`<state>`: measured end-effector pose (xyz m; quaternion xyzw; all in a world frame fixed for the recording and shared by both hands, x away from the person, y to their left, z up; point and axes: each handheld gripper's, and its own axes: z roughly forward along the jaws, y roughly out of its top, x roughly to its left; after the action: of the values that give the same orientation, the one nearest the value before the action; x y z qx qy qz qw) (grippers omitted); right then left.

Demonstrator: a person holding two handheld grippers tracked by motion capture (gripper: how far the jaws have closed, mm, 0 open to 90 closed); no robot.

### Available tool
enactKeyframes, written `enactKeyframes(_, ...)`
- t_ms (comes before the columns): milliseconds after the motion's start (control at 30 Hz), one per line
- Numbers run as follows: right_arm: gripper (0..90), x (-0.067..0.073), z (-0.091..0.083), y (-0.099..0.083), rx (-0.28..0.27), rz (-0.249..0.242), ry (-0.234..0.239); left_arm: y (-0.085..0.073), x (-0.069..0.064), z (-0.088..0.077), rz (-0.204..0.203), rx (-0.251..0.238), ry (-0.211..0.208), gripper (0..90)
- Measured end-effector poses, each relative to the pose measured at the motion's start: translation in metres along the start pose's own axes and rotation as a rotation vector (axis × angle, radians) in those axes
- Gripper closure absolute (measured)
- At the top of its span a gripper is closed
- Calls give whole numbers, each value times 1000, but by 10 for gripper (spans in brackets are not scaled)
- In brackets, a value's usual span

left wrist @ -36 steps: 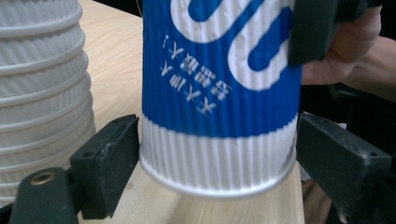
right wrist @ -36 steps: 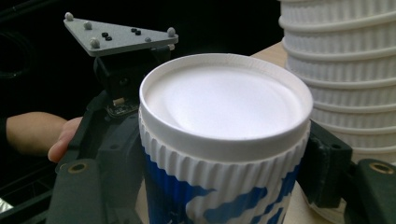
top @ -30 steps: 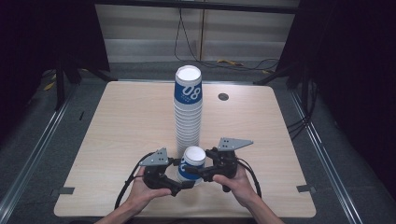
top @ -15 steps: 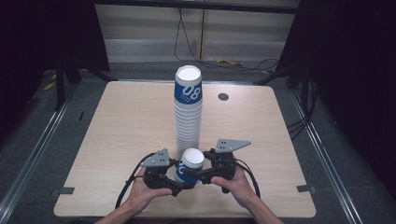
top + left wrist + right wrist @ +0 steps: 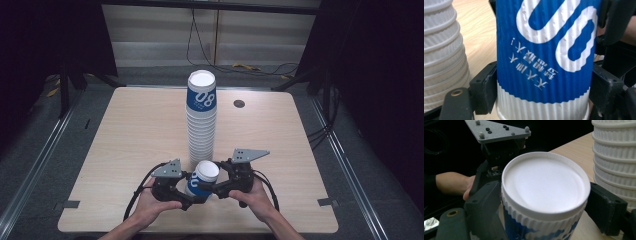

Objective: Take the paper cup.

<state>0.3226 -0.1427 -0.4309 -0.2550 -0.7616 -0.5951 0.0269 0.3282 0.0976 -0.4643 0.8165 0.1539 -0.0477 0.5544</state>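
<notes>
A blue-and-white ribbed paper cup hangs just above the table's front edge, its flat white end up and leaning a little. My left gripper comes in from the left and is shut on the cup, both pads pressed on its sides. From the right comes my right gripper. Its jaws have just been opening and now stand beside the cup, which is still between them. The left gripper's grey plate shows behind the cup.
A tall stack of the same cups stands mid-table just behind the grippers, close to the held cup. The wooden table has a small dark round hole at the back right. Dark floor and rails surround it.
Both hands have stayed where they were, with the cup between them. The cup's top has shifted very slightly.
</notes>
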Motion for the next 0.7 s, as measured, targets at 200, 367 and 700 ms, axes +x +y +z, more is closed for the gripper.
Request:
enactKeyframes(200,150,0,-4,1,7,-2,-9,0,5,-2,-38,61,-16,211)
enactKeyframes(367,146,-2,-8,1,24,-13,-31,0,8,-6,-51,81,-14,212)
enactKeyframes(700,143,-8,-9,1,64,-27,-53,3,13,-7,-60,161,23,212)
